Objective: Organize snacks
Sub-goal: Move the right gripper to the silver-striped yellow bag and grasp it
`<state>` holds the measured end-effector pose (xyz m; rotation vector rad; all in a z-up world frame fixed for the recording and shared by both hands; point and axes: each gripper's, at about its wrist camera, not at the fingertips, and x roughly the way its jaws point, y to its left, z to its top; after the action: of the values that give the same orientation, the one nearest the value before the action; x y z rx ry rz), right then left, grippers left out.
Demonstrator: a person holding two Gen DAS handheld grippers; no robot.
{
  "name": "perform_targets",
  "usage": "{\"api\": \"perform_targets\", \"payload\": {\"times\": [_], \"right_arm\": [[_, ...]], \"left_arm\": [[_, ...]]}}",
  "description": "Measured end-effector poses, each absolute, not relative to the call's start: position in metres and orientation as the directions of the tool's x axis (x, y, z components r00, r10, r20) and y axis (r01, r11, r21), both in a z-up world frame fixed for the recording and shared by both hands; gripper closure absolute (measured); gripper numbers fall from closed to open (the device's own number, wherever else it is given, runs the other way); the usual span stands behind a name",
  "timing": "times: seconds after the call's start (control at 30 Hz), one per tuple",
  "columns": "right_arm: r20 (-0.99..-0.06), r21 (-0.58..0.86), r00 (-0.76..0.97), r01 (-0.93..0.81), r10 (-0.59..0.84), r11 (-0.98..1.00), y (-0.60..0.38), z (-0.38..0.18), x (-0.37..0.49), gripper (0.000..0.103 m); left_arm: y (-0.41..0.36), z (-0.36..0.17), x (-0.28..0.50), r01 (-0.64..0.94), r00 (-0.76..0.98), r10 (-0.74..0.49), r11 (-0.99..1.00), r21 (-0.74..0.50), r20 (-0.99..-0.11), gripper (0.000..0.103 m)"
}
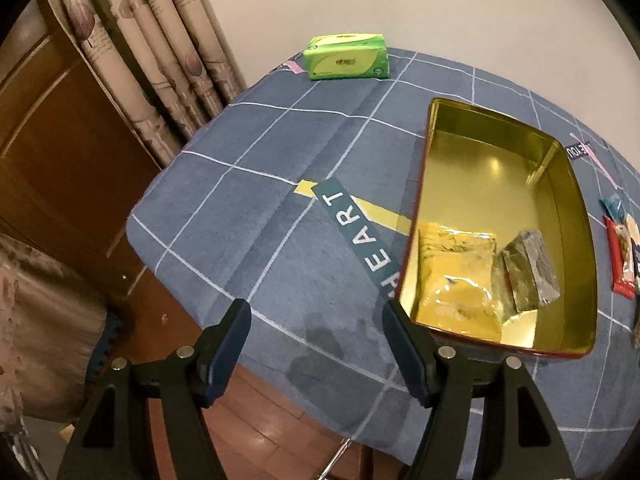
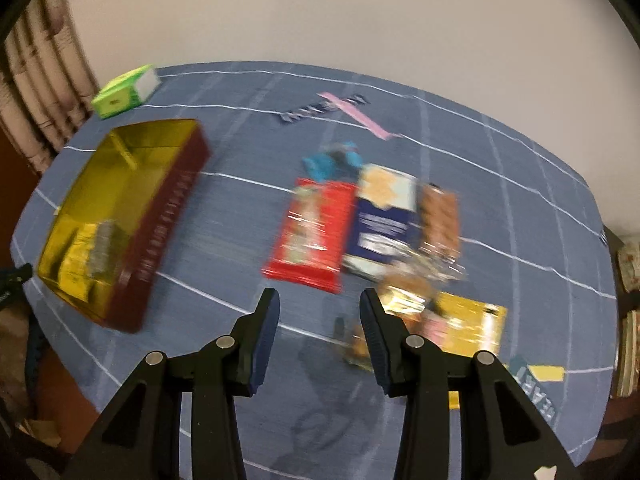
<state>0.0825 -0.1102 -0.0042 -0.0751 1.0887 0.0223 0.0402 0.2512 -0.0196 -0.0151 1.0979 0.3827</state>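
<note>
Snack pile (image 2: pixel 372 224) motion-blurred; tin (image 1: pixel 576 216) contents unclear.

Wall: plain pale wall (image 1: pixel 400 8) right behind the desk.
Curtain: patterned beige curtain (image 1: pixel 160 60) hanging in folds at left.
Woodwork: dark brown wood panel (image 1: pixel 52 152) beside it.
Floor: reddish-brown floor (image 1: pixel 256 412) showing below.
Desk: blue checked cloth (image 1: pixel 260 200) covering it.

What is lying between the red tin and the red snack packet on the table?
Nothing: in the right wrist view, only bare blue checked cloth lies between the red tin and the red snack packet.
</note>
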Motion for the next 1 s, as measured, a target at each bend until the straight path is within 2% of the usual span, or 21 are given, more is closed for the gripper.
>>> {"api": "perform_targets", "payload": {"times": [0.43,0.5,0.63,1.0], "right_arm": [[-0.901,-0.062,0.423,0.084,-0.092,0.995,-0.206,-0.021,0.053,0.057],[-0.904,-0.059,0.417,0.089,-0.091,0.994,-0.210,-0.025,0.052,0.056],[-0.911,-0.041,0.406,0.093,-0.075,0.995,-0.214,-0.034,0.052,0.048],[-0.922,0.006,0.385,0.116,-0.039,0.993,-0.214,-0.052,0.061,0.044]], "left_arm": [[0.187,0.003,0.041,-0.210,0.436,0.252,0.962,0.174,-0.864,0.033],[0.176,0.006,0.044,-0.191,0.443,0.237,0.967,0.167,-0.865,0.033],[0.156,0.007,0.051,-0.159,0.443,0.208,0.975,0.152,-0.872,0.033],[0.107,0.002,0.061,-0.076,0.440,0.164,0.986,0.146,-0.883,0.033]]}}
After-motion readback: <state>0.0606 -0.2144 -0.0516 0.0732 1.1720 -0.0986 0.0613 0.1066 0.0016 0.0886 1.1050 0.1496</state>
